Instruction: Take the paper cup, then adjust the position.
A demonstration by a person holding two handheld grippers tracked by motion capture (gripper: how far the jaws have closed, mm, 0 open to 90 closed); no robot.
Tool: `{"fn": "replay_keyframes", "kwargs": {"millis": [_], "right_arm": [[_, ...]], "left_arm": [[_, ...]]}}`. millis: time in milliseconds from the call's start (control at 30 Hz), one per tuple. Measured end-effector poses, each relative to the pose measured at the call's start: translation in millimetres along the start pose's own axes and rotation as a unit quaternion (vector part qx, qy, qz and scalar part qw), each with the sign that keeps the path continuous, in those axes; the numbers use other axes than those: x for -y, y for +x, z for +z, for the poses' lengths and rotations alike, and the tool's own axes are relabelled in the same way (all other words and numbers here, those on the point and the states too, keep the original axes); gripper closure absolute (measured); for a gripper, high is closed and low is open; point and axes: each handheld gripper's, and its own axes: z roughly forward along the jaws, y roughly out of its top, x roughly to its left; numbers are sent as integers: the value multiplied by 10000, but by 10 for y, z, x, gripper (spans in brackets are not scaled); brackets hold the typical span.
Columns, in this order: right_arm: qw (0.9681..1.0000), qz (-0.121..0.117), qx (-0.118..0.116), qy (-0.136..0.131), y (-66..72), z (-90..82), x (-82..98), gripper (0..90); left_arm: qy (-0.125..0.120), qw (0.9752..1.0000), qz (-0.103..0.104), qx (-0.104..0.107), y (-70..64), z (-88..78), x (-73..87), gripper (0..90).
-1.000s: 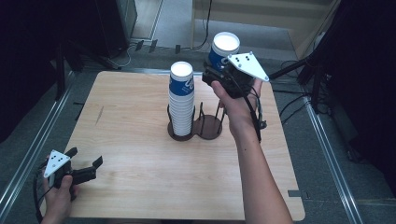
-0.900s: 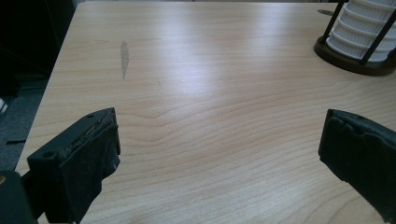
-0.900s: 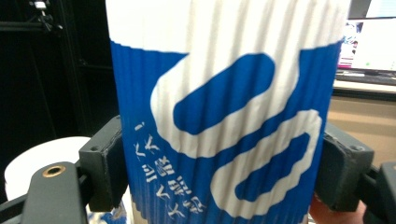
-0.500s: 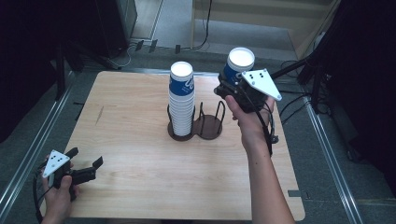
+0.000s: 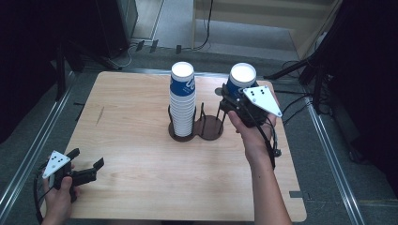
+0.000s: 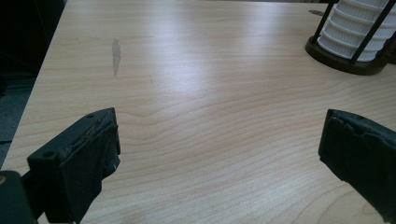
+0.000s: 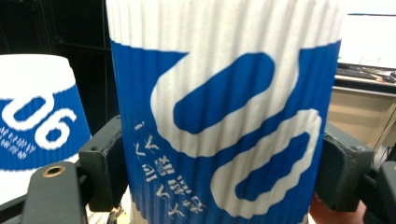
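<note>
Surface: wooden table (image 5: 141, 154), dark floor and cables beyond its far edge.
Rack: I see a black two-ring cup holder (image 5: 197, 129) near the table's middle; its left ring carries a stack of cups (image 5: 182, 105), its right ring stands bare.
Held cup: upside-down blue-and-white paper cup (image 7: 224, 116), above the holder's right side.
Right gripper (image 5: 239, 101): I have it clamped across the cup's ribbed wall.
Left gripper (image 5: 87, 171): jaws apart, idle at the near left corner.
Handling: I judge it light, thin, crushable; hold gently mid-wall.
</note>
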Motion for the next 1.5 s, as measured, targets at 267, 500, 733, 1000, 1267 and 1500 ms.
{"fn": "replay_keyframes", "kwargs": {"millis": [267,500,733,1000,1267,1500], "right_arm": [[9999,104,37,73,-27,-68,173,191],[9998,133,96,63,-74,-150,271,191],[9996,231,38,146,-103,-212,448,191],[9994,197,4,296,-103,-256,679,191],[9987,270,-33,433,-54,-285,884,191],[9984,217,14,524,-3,-315,1034,192]], "left_arm": [[-6,10000,-3,-21,1,-2,0,0],[0,10000,10,13,-5,5,2,0],[27,9995,-129,286,40,-21,-10,0],[121,9989,41,446,0,-19,-35,0],[88,9982,-80,579,-8,-44,-100,0],[89,9980,34,623,-131,-2,-206,0]]}}
